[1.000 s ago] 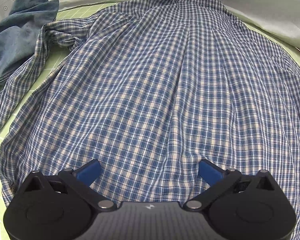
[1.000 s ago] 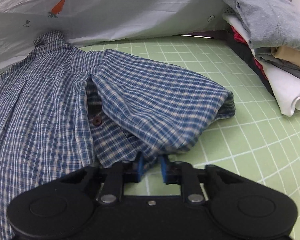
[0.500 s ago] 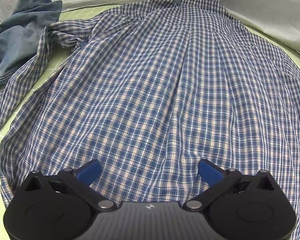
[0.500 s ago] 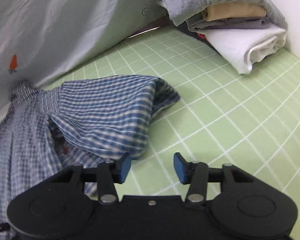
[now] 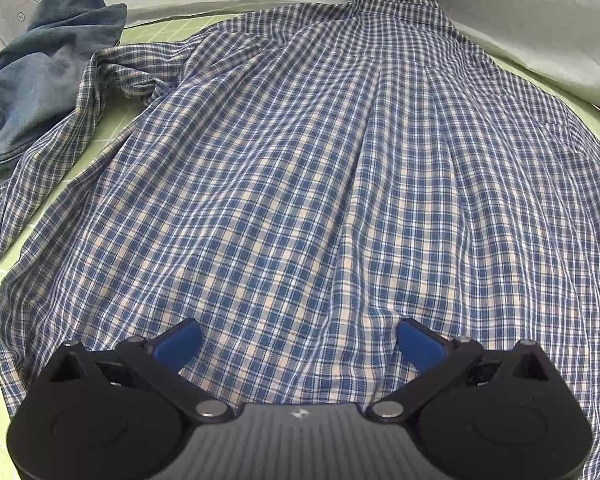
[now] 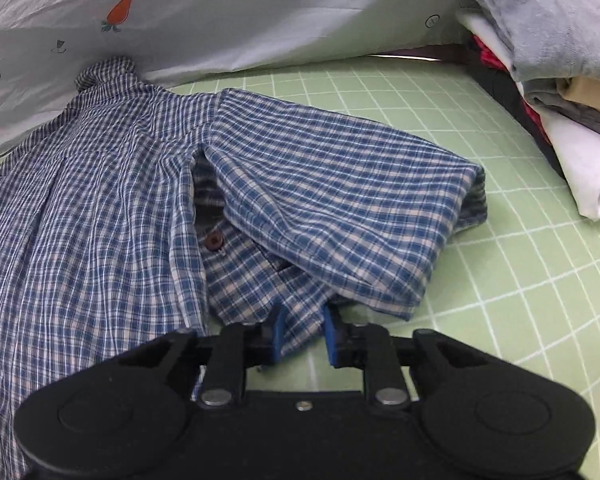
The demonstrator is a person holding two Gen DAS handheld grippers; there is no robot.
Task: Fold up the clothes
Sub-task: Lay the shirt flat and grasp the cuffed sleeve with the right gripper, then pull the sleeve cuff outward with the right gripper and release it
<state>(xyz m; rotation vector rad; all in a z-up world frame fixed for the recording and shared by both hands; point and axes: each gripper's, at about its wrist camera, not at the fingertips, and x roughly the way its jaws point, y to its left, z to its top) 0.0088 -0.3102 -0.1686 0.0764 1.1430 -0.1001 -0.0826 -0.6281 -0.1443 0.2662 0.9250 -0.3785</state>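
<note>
Right claw point(image 6: 302, 334) nips the plaid shirt point(image 6: 100, 208) at lower centre; left claw point(image 5: 298, 340) gapes wide; next, likely fold that side inward.

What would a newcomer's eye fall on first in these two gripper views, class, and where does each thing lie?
First, the blue plaid shirt, spread back-up across the green grid mat, collar toward the carrot-print sheet. Next, the right gripper, its blue fingers close around a fold of fabric below the sleeve. Then the stack of folded clothes at far right and the crumpled denim garment at far left.
</note>
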